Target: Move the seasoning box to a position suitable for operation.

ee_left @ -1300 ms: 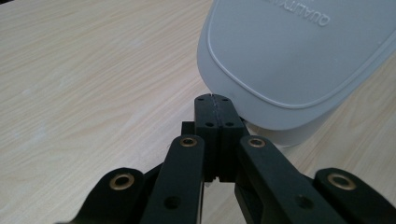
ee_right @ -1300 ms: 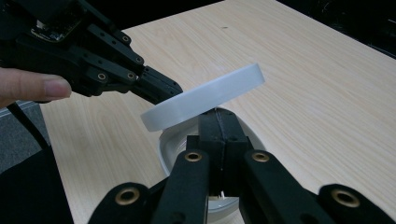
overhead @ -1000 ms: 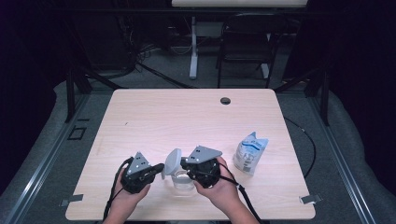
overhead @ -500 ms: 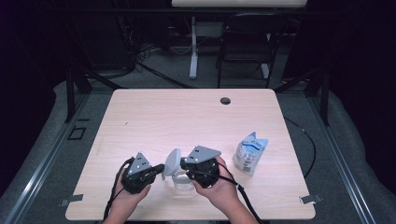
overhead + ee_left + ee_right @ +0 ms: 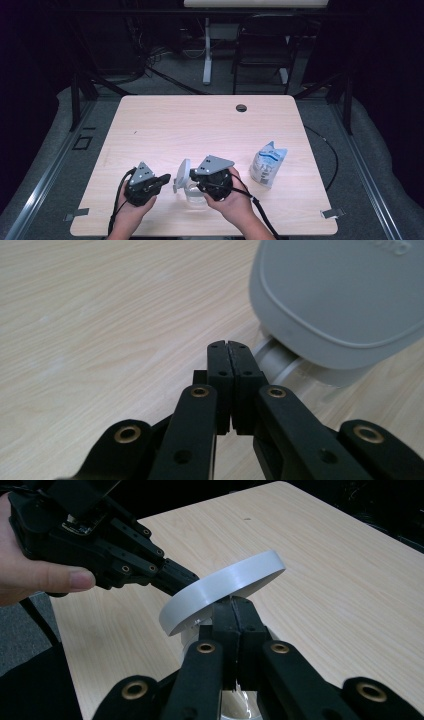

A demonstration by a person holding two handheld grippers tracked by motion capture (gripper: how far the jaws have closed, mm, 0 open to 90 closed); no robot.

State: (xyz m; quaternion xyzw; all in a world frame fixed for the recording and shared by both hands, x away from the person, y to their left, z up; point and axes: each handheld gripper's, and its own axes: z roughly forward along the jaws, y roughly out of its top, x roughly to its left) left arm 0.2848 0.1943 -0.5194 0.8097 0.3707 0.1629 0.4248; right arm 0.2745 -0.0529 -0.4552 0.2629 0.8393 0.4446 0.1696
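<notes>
Left gripper (image 5: pixel 161 180) sits at approx 7 o'clock on the table (image 5: pixel 200 125), held in the person's left hand (image 5: pixel 131 207), jaws pressed together w/ nothing between them; tip points toward 3 o'clock at the grey lid (image 5: pixel 183 171). In the left gripper view the lid fills the 1–2 o'clock area, just past the closed tip, tilted up off the clear container's rim; can't tell if tip touches it. Right gripper (image 5: pixel 192 181) is just at 3 o'clock of the lid, in the right hand (image 5: pixel 232 202), jaws also closed together, over the clear container (image 5: pixel 196 195), which stands at approx 6 o'clock on the table betw. the two grippers. In the right gripper view its closed tip sits right under the lid's raised edge (image 5: pixel 225 587), appears to touch the lid's underside; the left gripper comes in from 10 o'clock, its tip at the lid's far side. Lid stands tilted, nearly on edge. White-blue pouch (image 5: pixel 267 164) stands well apart at 4 o'clock on the table. Small dark hole (image 5: pixel 241 107) near 12 o'clock edge.
</notes>
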